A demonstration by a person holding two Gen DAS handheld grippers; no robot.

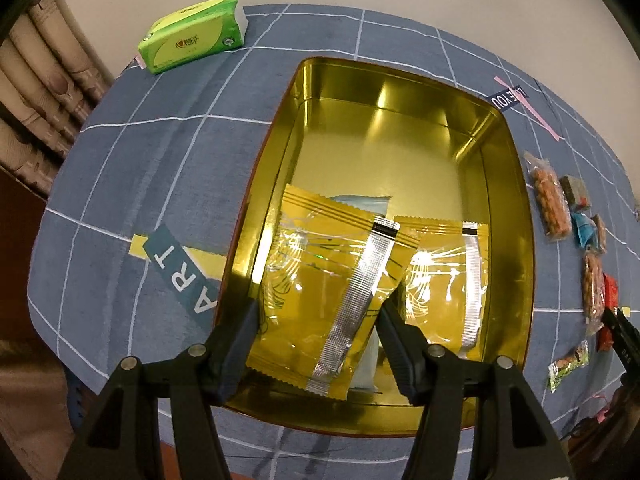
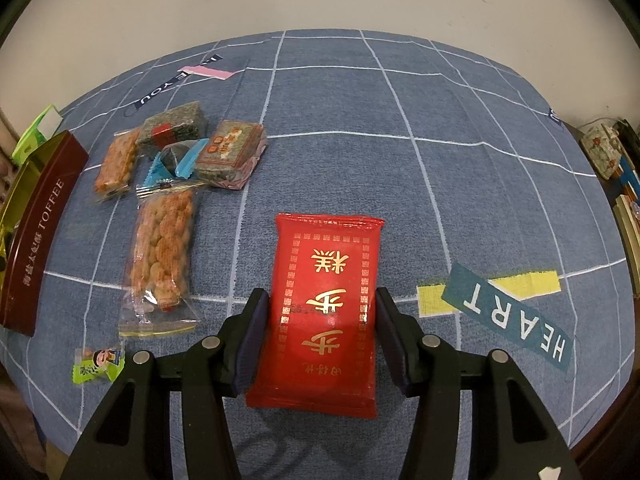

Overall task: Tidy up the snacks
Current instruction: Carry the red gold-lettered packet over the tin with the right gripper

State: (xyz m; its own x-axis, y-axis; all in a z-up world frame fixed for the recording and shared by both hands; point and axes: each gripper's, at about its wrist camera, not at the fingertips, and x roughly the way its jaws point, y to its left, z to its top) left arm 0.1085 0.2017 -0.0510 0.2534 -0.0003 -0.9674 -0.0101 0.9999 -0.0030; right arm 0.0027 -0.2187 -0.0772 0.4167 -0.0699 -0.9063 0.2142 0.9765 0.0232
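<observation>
Already three packets lie in the gold tin (image 1: 508, 184): two yellow packets (image 1: 332, 292) and one pale blue packet (image 1: 362, 204) under them. My left hand-held gripper (image 1: 318, 308) hangs wide open over the nearer yellow one, not gripping it. My right hand-held gripper (image 2: 318, 300) stands open around the red packet (image 2: 324, 308), which lies on the table (image 2: 460, 112). I count six more snacks (image 2: 164, 240) waiting there beside the tin, so I judge the task about one third done.
</observation>
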